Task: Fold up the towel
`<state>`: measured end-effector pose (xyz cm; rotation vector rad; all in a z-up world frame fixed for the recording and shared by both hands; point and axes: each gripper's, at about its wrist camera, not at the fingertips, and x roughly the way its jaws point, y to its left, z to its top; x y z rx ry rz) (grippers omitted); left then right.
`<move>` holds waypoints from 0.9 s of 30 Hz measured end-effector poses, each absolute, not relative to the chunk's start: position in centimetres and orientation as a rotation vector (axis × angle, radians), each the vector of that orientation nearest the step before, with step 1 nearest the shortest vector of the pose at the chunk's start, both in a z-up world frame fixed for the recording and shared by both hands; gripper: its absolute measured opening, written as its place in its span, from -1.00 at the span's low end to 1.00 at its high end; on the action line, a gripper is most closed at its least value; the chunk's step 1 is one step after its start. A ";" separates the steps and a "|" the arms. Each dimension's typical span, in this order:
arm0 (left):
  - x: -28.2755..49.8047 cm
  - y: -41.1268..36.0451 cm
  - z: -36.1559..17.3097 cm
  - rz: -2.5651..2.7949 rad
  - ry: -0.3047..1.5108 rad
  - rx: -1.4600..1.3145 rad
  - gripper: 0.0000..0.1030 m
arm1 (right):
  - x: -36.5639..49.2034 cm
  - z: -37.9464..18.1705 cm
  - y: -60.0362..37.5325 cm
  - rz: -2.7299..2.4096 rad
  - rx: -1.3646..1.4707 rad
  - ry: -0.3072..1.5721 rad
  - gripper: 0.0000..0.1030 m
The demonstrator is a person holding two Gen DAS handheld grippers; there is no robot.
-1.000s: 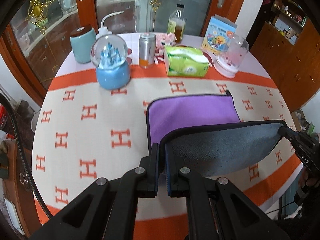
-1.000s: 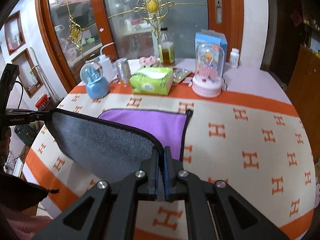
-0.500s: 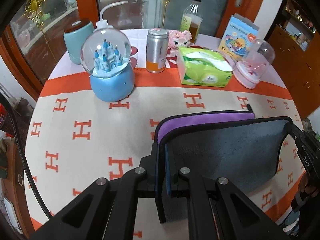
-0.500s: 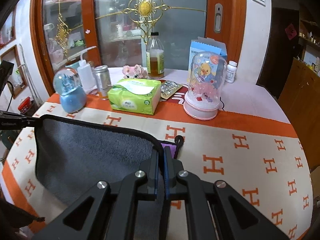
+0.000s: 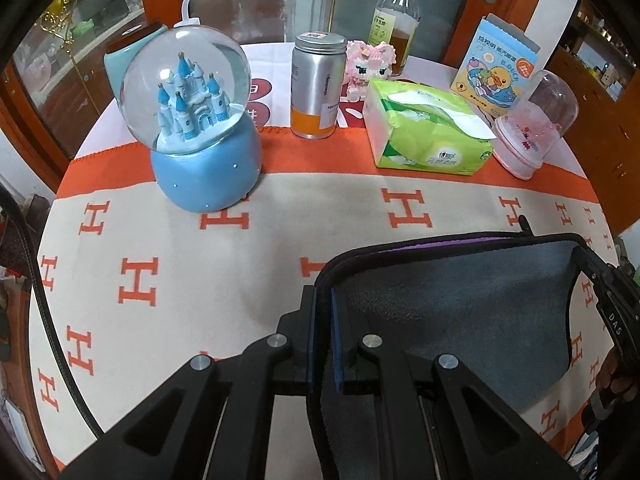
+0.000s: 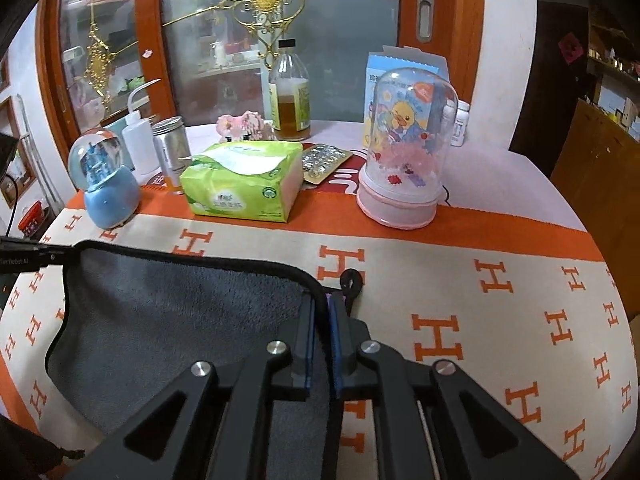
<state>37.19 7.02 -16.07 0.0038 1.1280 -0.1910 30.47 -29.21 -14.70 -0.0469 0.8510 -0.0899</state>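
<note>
Carried farther forward, towel [image 5: 452, 300] apparently covers nearly all its purple half.

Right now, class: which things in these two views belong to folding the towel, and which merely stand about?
Belong to the job:
towel, grey side up
left gripper, shut on one corner
right gripper, shut on another corner

Standing about:
snow globe
metal can
tissue pack
pink dome ornament
glass bottle

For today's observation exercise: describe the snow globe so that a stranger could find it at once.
Start at the round table's orange-and-cream cloth. Along its far orange band stands a row of items; the snow globe is the leftmost, the only glass ball, holding a blue-roofed castle on a rounded blue base.
</note>
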 end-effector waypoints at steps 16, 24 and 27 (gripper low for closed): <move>35.4 7.5 -13.8 -0.125 1.059 0.018 0.10 | 29.0 -13.2 -29.6 -0.124 -0.007 0.861 0.40; 31.5 7.3 -12.2 -0.094 1.046 0.032 0.37 | 25.1 -12.3 -30.0 -0.100 0.069 0.889 0.48; 29.4 7.4 -11.8 -0.073 1.052 0.022 0.48 | 23.1 -12.0 -30.1 -0.088 0.098 0.897 0.59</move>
